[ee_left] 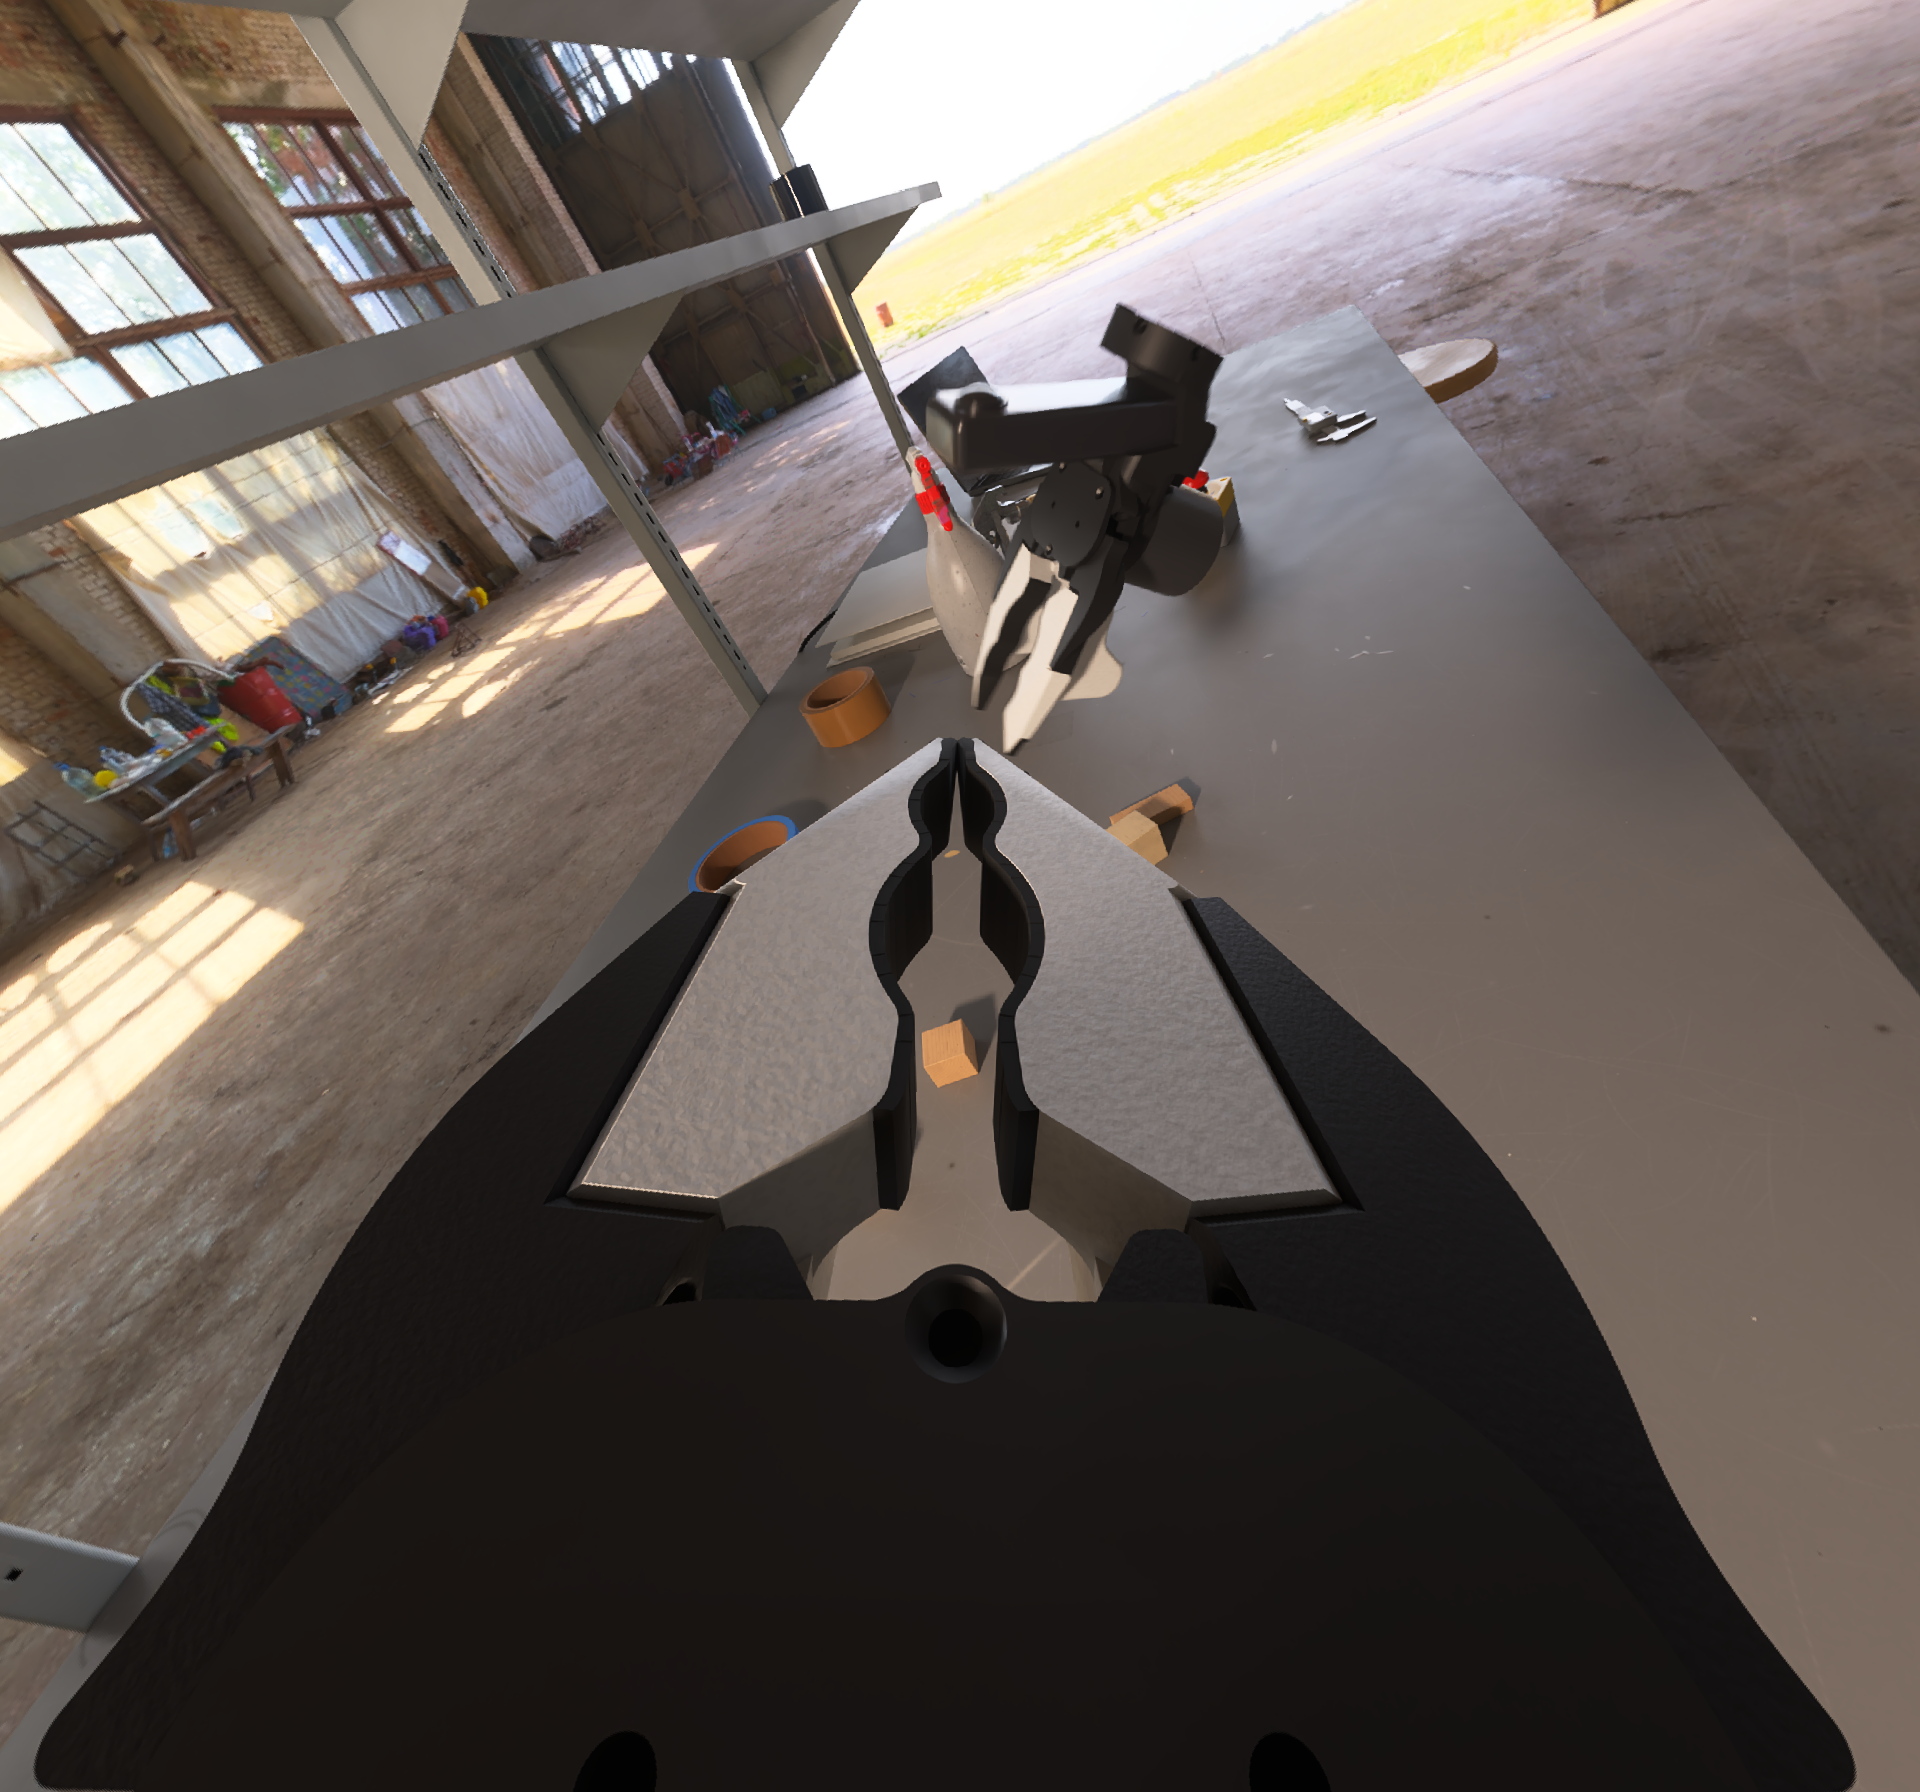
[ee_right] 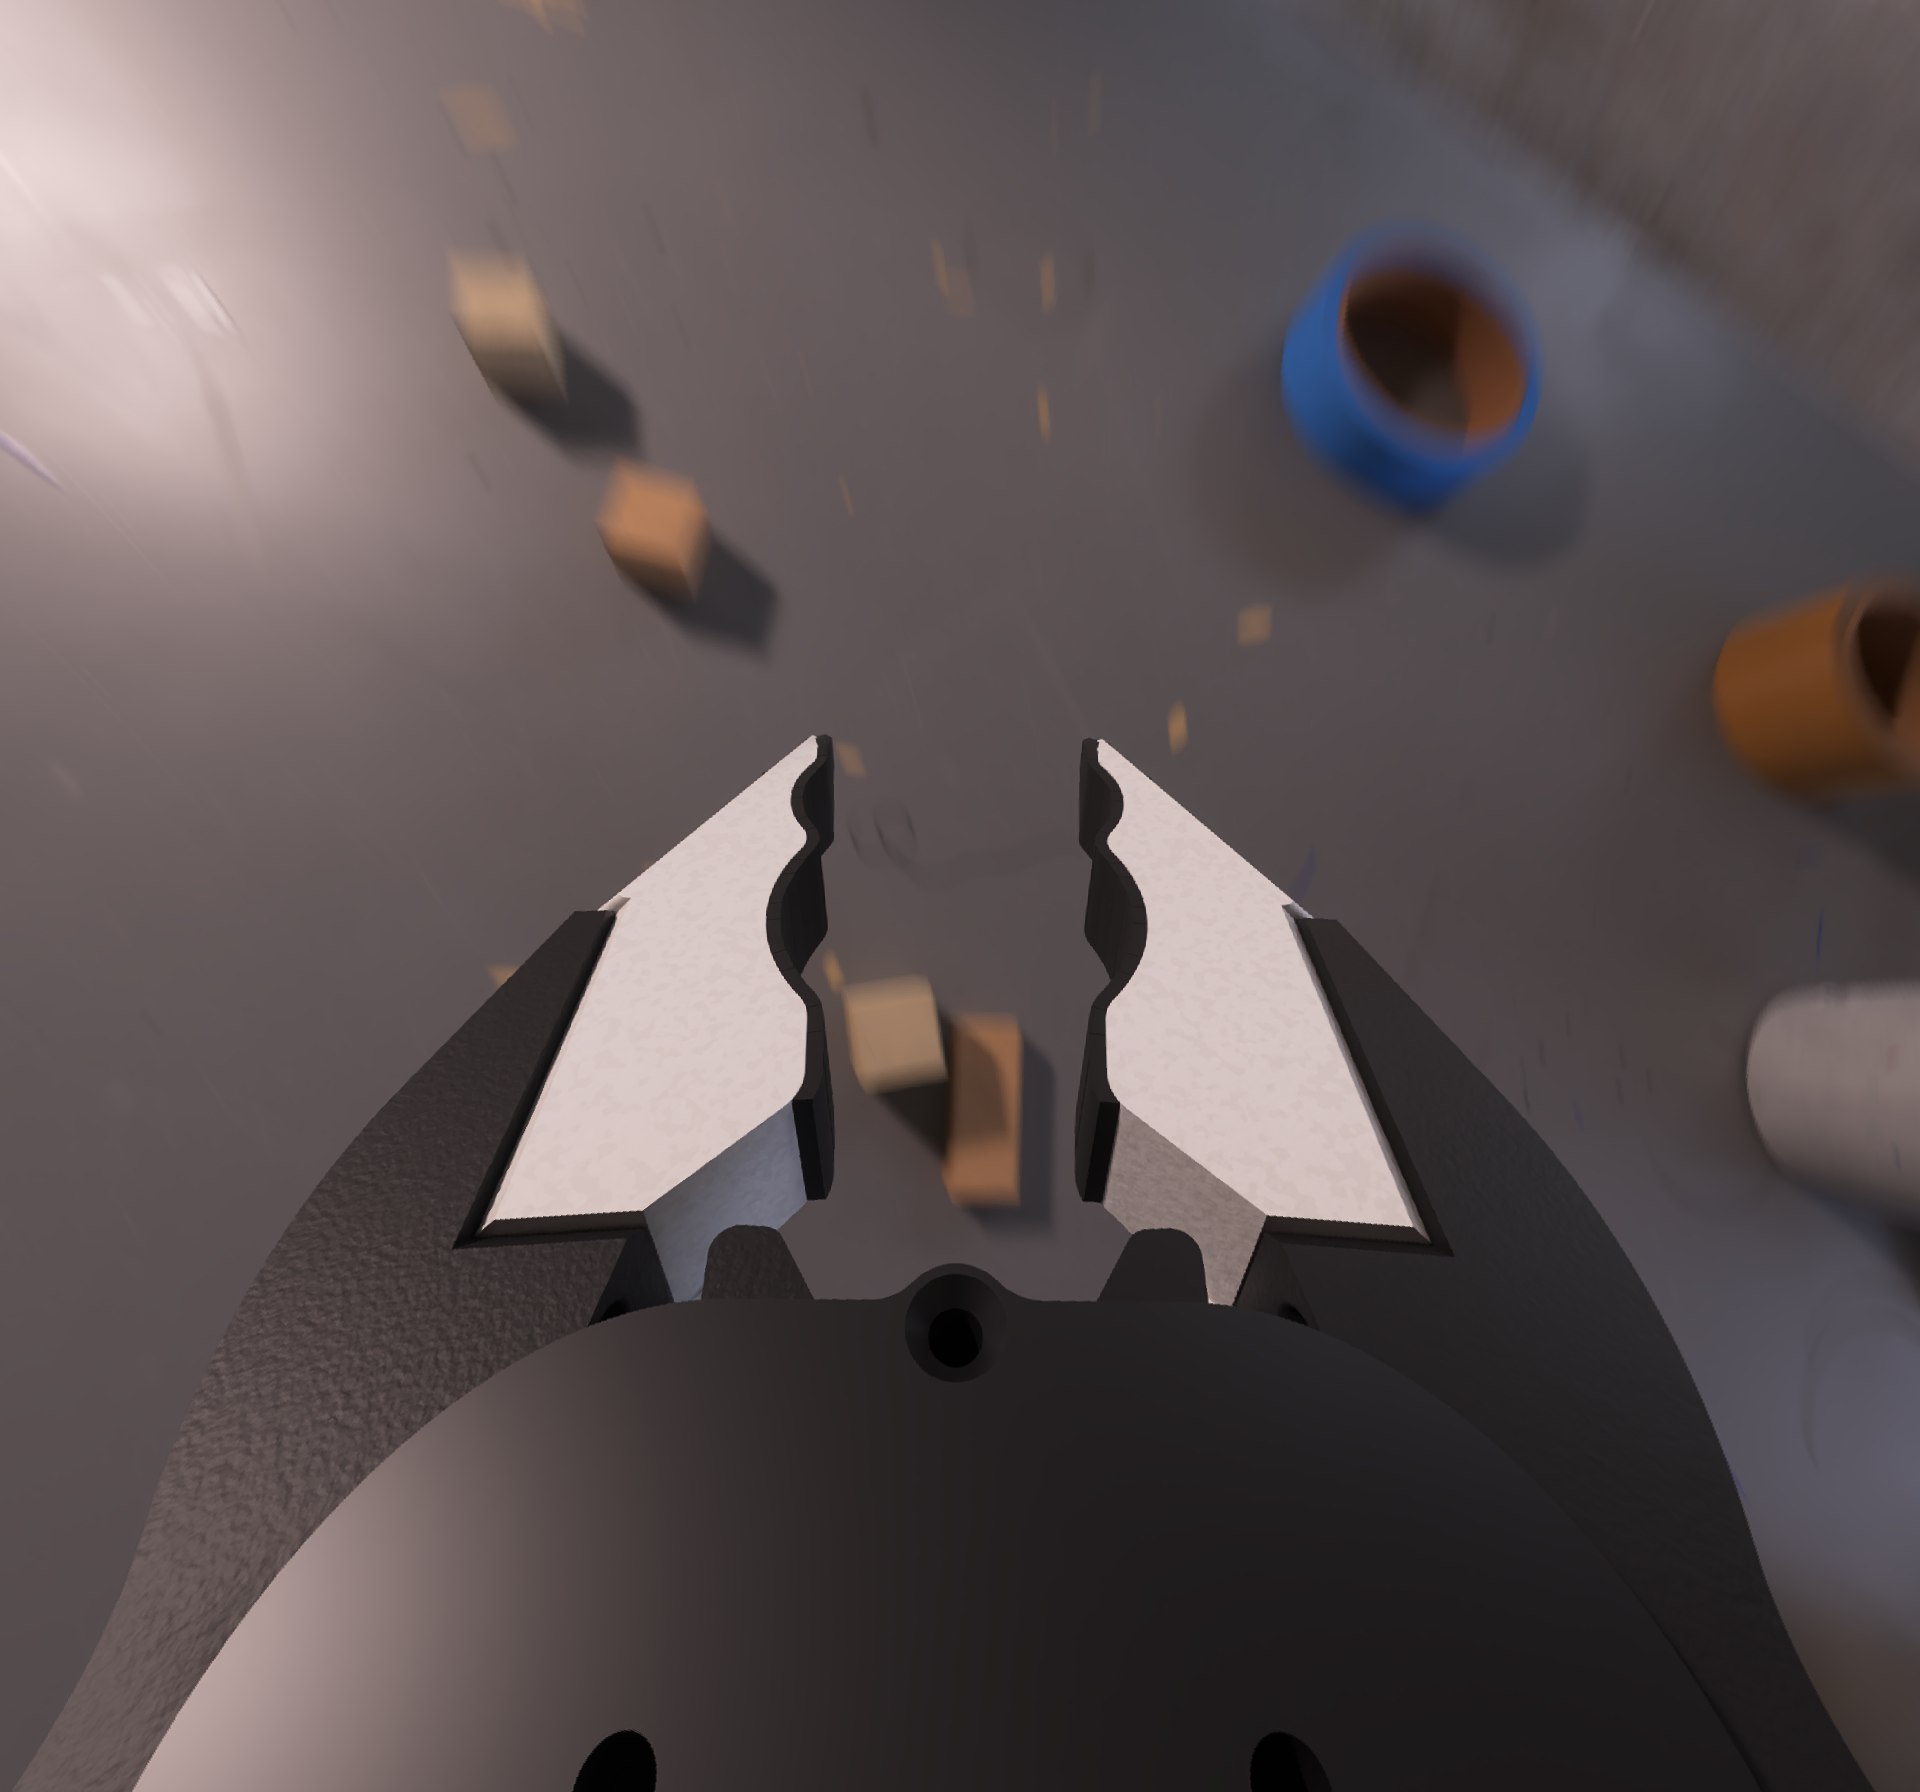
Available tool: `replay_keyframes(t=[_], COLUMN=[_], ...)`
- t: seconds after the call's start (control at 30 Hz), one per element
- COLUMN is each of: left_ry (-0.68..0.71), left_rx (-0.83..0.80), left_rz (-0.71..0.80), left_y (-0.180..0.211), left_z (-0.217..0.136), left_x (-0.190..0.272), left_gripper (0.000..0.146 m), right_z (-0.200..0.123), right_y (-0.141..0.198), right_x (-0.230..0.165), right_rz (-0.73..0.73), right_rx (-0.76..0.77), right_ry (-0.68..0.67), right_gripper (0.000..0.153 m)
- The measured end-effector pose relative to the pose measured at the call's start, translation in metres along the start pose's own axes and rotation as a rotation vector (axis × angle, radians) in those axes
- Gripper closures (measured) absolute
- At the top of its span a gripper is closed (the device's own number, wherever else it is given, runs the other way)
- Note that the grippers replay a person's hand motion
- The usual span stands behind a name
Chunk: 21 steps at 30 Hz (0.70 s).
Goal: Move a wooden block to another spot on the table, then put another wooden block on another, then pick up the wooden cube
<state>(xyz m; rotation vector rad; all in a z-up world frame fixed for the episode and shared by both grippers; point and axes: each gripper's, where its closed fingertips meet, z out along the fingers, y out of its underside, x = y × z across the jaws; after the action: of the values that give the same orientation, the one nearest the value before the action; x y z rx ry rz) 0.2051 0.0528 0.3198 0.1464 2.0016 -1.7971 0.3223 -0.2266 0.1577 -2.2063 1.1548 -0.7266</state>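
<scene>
The left gripper [ee_left: 957, 747] is clenched empty above a small tan wooden cube [ee_left: 949, 1054], while the right gripper [ee_right: 956, 747], released, hovers over two blurred, seemingly wooden blocks [ee_right: 935, 1077] low in frame on the grey bench [ee_right: 312, 807].

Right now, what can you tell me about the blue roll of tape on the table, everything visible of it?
The blue tape roll is a short ring with a bright blue outer band and a brown, cardboard-looking core. In the right wrist view it rests on the grey table, tilted so its hollow shows, with nothing inside; the picture is blurred, so finer detail is lost. Nothing touches it: the orange-brown roll lies apart from it. In the left wrist view only its rim peeks out behind the left gripper.
</scene>
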Motion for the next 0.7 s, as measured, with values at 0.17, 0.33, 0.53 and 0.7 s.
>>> replay_keyframes(t=[0.17, 0.33, 0.53, 0.7], left_ry=[-0.002, 0.009, 0.023, 0.029], left_rx=[-0.001, -0.019, -0.030, -0.035], left_rz=[-0.003, 0.007, 0.013, 0.017], left_y=[0.001, 0.003, 0.006, 0.007], left_z=[0.001, 0.005, 0.010, 0.012], left_x=[-0.001, 0.003, 0.006, 0.008], left_gripper=[0.146, 0.146, 0.146, 0.146], right_z=[0.001, 0.098, 0.145, 0.164], right_y=[-0.105, -0.074, -0.035, -0.016], right_x=[-0.107, -0.129, -0.107, -0.105], right_rz=[0.049, 0.151, 0.084, 0.244], right_rx=[0.517, 0.272, 0.099, 0.039], right_ry=[-0.331, -0.135, 0.093, 0.036], right_gripper=[0.104, 0.101, 0.097, 0.094])
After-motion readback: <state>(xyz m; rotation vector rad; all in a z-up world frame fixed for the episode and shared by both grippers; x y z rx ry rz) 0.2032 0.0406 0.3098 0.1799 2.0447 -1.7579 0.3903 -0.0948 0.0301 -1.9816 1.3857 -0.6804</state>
